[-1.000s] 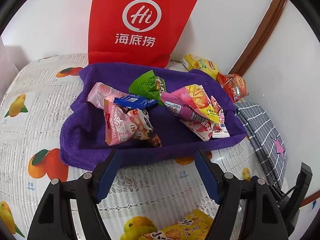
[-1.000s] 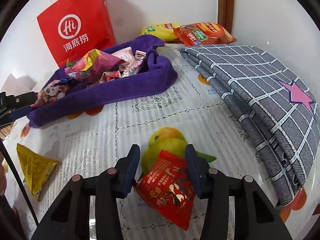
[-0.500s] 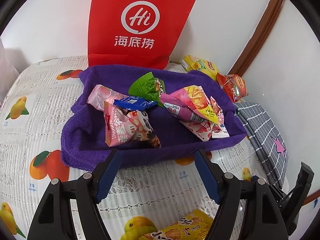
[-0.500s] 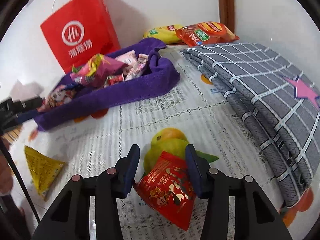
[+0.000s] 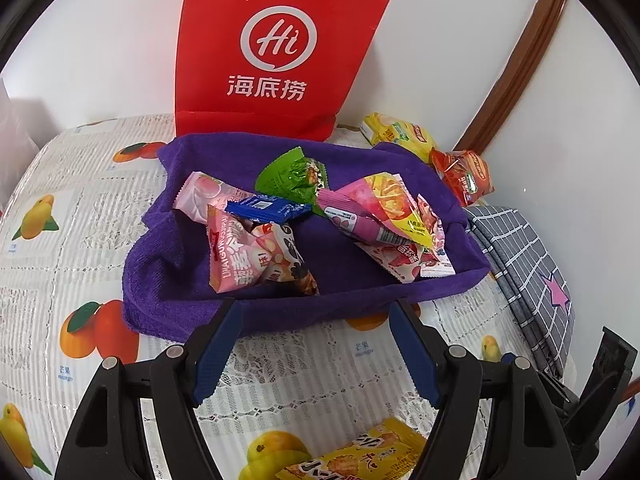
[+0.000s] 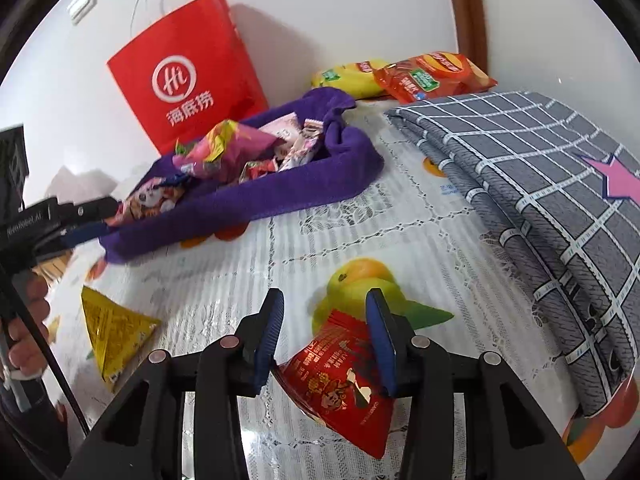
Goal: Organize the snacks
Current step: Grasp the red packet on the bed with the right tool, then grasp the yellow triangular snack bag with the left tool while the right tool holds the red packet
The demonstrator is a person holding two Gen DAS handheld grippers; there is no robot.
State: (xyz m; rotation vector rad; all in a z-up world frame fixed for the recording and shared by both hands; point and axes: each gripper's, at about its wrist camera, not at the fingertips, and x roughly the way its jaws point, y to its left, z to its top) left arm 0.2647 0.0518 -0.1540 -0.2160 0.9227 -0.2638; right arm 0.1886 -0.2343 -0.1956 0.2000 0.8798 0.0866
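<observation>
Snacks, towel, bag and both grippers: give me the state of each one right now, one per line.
left gripper: open, empty, at the towel's near edge.
right gripper: shut on the red snack packet.
red snack packet: held between the pads.
purple towel: bunched into a nest holding packets.
yellow triangular packet: loose on the tablecloth.
red paper bag: upright against the wall.

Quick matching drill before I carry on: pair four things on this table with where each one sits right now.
Things:
1. red snack packet
2. green snack packet
3. yellow triangular packet
4. red paper bag

Places:
A. standing against the wall behind the purple towel
B. between the fingers of the right gripper
C. lying on the purple towel among other snacks
D. alone on the bare tablecloth

Pairs: 1-B, 2-C, 3-D, 4-A
</observation>
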